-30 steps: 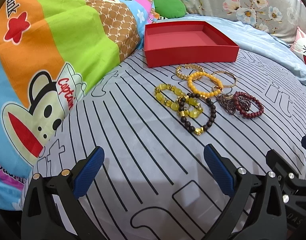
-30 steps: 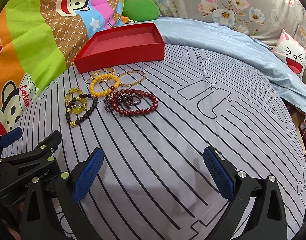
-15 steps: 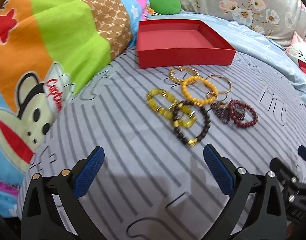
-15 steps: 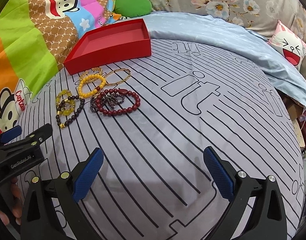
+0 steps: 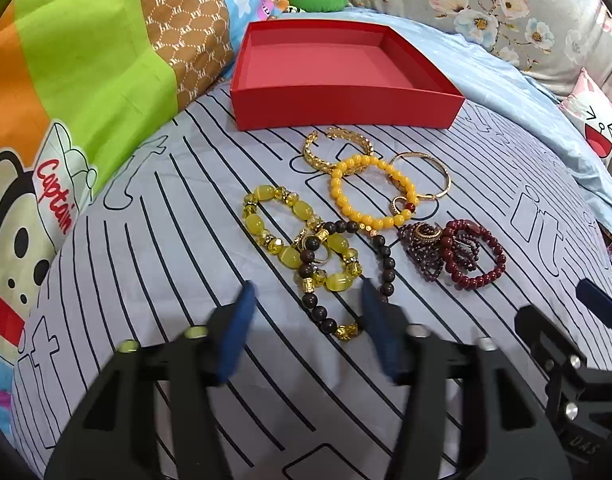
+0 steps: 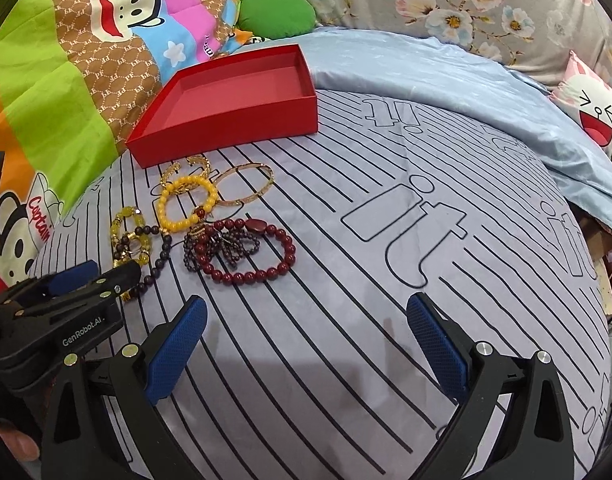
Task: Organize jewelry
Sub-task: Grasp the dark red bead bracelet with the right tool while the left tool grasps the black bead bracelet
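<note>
The left claw (image 5: 306, 304) is narrowing its blue-padded jaws with the near end of the dark brown wooden-bead bracelet with gold charms (image 5: 345, 276) between them, the pads apparently not yet pressing — likely chosen as the nearest piece. Just beyond lie the chunky yellow stone bracelet (image 5: 294, 236) and the orange-yellow bead bracelet (image 5: 369, 192); farther ahead the empty shallow red cardboard box (image 5: 337, 96) waits, presumably the destination. The right claw (image 6: 306, 340) hangs released over bare striped grey bedsheet (image 6: 385, 280), the dark red bead bracelet (image 6: 258, 252) ahead-left — seemingly in reserve.
</note>
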Motion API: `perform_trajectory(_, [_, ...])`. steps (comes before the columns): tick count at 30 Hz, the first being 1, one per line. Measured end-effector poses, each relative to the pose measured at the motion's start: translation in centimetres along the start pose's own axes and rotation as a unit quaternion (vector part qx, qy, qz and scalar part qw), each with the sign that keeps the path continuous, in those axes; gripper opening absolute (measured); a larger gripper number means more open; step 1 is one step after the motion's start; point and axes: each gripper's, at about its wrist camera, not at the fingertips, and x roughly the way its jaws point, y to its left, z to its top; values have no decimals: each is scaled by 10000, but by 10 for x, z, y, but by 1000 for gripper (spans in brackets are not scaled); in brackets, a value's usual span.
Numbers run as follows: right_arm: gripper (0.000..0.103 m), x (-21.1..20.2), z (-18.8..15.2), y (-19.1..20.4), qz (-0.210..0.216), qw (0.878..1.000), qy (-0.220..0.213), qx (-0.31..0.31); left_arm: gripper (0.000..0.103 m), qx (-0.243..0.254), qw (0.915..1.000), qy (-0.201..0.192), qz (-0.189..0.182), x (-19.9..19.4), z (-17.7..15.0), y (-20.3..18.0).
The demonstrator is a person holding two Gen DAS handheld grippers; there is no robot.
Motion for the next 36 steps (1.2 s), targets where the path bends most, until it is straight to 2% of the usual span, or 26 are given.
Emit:
perform_trajectory(4, [95, 2, 6, 3, 26, 10000, -10, -19, 17, -45, 9999, 56, -157, -1, 0, 3])
perform_trajectory(6, [94, 2, 7, 3, 44, 10000, -14, -23, 12, -35, 9997, 86, -215, -1, -1, 3])
perform_trajectory(13, [86, 1, 12, 1, 89, 10000, 16, 17, 11, 2, 9996, -31, -275, -16, -1, 3])
perform_trajectory(16, [79, 3, 16, 1, 124, 9999, 25, 18, 8, 26, 9995, -98, -291, -25, 0, 5])
perform_trajectory(27, [38, 44, 26, 6, 79, 9987, 497, -50, 8, 8, 9995, -84, -291, -29, 2, 9])
perform_trajectory(31, [30, 47, 26, 8, 7, 9989, 433, -151, 8, 14, 9996, -22, -266, -25, 2, 10])
perform_trajectory(33, [16, 48, 26, 8, -15, 9990, 414, -183, 8, 22, 9997, 1, -257, -24, 2, 10])
perform_trajectory(36, [8, 47, 25, 9, -15, 9989, 427, -174, 8, 41, 9998, 37, -208, -22, 2, 9])
